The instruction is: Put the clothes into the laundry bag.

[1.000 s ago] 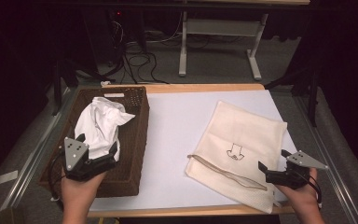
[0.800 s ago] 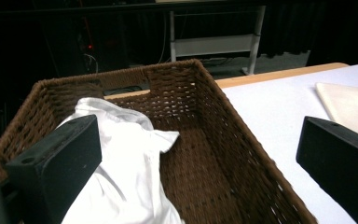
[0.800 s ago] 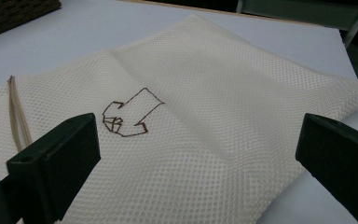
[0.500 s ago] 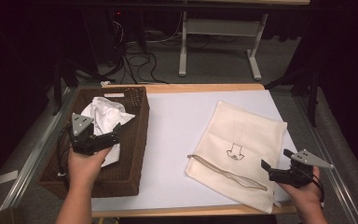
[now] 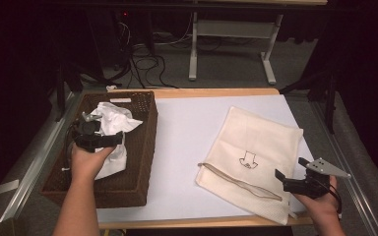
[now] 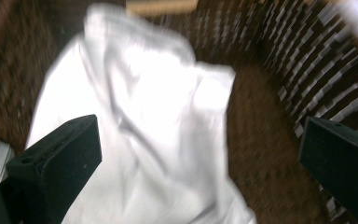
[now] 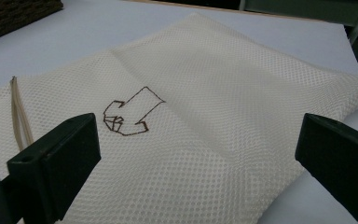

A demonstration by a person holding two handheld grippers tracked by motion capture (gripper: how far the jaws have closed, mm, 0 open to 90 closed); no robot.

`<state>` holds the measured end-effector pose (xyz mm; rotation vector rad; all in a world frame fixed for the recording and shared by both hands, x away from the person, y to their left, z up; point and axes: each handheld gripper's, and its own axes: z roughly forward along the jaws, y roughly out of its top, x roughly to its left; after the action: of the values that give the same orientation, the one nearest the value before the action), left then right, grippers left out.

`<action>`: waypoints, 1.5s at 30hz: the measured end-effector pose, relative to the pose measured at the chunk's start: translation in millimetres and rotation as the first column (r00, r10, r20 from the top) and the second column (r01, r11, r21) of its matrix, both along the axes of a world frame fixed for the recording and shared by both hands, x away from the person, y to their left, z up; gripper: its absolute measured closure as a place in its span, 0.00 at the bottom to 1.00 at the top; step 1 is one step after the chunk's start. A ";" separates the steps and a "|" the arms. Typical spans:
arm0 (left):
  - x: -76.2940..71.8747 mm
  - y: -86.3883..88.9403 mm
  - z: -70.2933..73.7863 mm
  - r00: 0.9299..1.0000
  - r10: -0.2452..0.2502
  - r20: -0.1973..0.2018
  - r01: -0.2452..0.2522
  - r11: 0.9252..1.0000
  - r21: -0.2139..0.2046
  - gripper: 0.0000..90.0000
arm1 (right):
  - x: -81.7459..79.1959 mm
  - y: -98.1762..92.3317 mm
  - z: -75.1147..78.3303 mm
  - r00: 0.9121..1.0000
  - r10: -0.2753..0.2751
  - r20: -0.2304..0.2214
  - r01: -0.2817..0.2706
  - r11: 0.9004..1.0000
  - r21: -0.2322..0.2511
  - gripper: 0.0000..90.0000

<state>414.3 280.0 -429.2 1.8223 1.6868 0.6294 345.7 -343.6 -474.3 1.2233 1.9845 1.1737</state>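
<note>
My left claw hung inside the brown wicker basket, its jaws spread wide with nothing between them. In the left gripper view the two black jaws stood well apart, and the crumpled white cloth lay just beyond and below them, partly under the left jaw. The picture was blurred, so I could not tell whether either jaw touched the cloth. From the high view the white cloth was heaped in the far half of the basket, with a flatter part trailing back under my left hand. The basket sat at the left end of the table, on the white sheet that covered it.

My right claw was held low at the near right corner of the table, also wide and gripping nothing. Its jaws pointed left across the near edge of the cream mesh bag. In the right gripper view the jaws framed the mesh bag, which lay flat on the white surface, and I could not tell whether they touched the fabric. A small brown outline drawing was printed near the bag's middle, and a pale drawstring ran along its edge beside the left jaw. A corner of the basket showed far off at the upper left.
</note>
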 end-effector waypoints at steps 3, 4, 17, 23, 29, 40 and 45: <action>6.0 1.2 -9.6 0.996 -0.014 -0.085 0.014 1.000 0.009 0.00 | 1.2 0.0 -0.9 1.000 0.005 -0.003 -0.005 1.000 0.000 0.01; 10.9 1.1 -18.4 0.990 -0.009 -0.138 0.014 0.999 0.035 0.00 | 1.5 0.5 -1.3 1.000 0.004 -0.007 -0.004 1.000 -0.001 0.01; 24.0 3.7 -60.8 0.908 0.013 -0.418 -0.001 1.000 0.029 0.29 | 1.9 0.5 -2.9 1.000 0.010 -0.012 -0.010 1.000 0.000 0.01; 20.8 2.0 -56.6 0.916 -0.001 -0.402 0.022 0.999 0.049 0.89 | -0.5 -1.5 -1.3 1.000 0.000 -0.007 0.000 1.000 0.007 0.01; 16.3 -7.3 -46.3 0.905 -0.095 -0.416 0.110 0.994 0.012 0.96 | -0.6 -3.3 -0.7 1.000 -0.004 -0.009 0.004 1.000 0.011 0.01; -11.5 -38.0 -26.7 0.871 -0.256 -0.420 0.255 0.965 -0.061 0.96 | -0.8 -0.3 0.1 1.000 -0.003 -0.007 0.003 1.000 0.020 0.02; -14.3 -49.2 -25.2 0.852 -0.317 -0.417 0.311 0.947 -0.082 0.96 | 1.2 -0.3 -0.8 1.000 0.002 -0.014 -0.001 1.000 0.023 0.02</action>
<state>400.0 230.7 -454.3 2.2847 1.5812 0.0785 346.9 -343.9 -475.1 1.2450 1.9875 1.1952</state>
